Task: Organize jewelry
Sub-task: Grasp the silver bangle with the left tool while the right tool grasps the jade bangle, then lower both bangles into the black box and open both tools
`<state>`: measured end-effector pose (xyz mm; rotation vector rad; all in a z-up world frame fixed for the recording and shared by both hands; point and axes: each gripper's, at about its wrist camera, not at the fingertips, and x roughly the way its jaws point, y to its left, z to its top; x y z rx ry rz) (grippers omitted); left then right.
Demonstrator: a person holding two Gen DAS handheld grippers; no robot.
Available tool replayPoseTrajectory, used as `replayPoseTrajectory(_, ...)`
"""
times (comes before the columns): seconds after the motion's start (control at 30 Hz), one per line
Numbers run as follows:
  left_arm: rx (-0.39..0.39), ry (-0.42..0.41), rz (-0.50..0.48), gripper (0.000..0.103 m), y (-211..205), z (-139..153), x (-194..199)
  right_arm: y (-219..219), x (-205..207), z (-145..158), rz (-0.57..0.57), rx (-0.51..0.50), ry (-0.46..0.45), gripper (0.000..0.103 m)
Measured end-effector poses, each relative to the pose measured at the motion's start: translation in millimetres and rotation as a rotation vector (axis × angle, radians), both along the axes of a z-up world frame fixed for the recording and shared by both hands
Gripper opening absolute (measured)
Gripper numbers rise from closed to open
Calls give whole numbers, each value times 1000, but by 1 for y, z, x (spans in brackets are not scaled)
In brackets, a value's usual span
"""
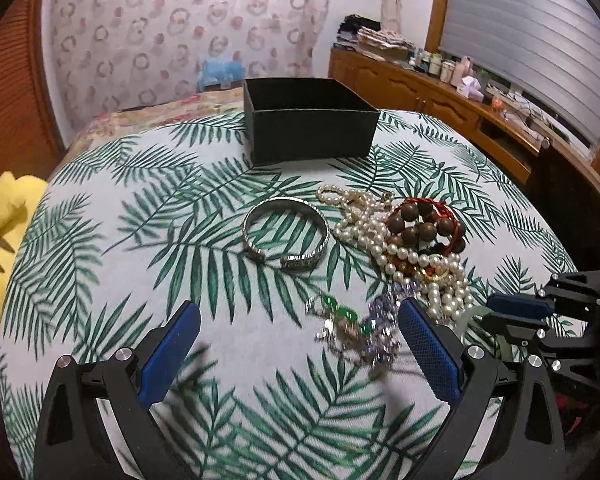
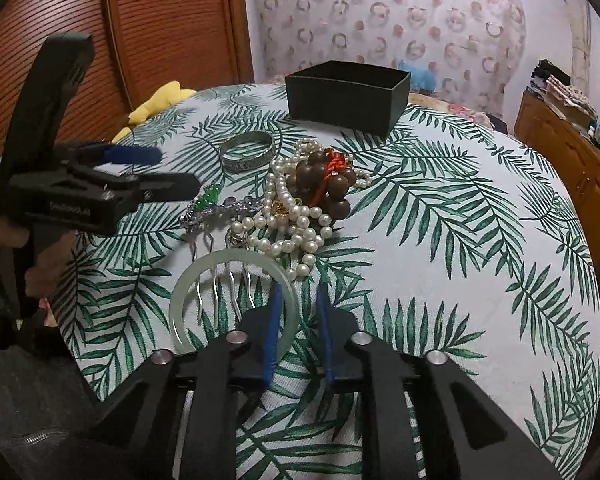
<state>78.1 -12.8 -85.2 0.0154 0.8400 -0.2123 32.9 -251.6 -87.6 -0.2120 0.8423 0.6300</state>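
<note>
- Our left hand-held gripper (image 1: pixel 300 344) hangs released over the desk (image 1: pixel 140 208), its blue pads wide apart and holding nothing.
- Between and just ahead of those pads lies the green-stoned hairpin (image 1: pixel 348 322), blurred in the left wrist view, so we cannot make out its fine detail.
- Our right hand-held gripper (image 2: pixel 298 292) has its blue pads close together but with a gap; the pale jade bangle (image 2: pixel 188 276) passes by the left pad, and we cannot tell whether it is pinched or merely lying there.
- The bangle's near arc is hidden behind that gripper's black body.
- Inside the bangle's ring we see the hairpin's metal prongs (image 2: pixel 236 276).
- Ahead of the right gripper sits the tangle of pearl necklace (image 2: pixel 284 224) and brown wooden bead bracelet (image 2: pixel 324 184), heaped together so their ends are hard to trace.
- Left of the heap rests the silver bangle (image 1: pixel 286 234), apart from it.
- Farthest ahead stands the open dark box (image 1: pixel 308 124); its floor is out of sight.
</note>
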Motion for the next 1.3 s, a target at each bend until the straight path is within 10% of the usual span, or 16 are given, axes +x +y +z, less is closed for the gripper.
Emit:
replayPoseTrajectory(0.27, -18, 29, -24, 95, -2, -5, 31, -2, 1, 1, 22, -21, -9, 10)
replayPoseTrajectory(0.83, 53, 38, -26, 58, -4, -13, 66, -25, 22, 39, -35, 14, -116, 9)
replayPoseTrajectory(1.3, 23, -35, 7, 58, 9, 13, 76, -15, 78, 77, -60, -8, -242, 9)
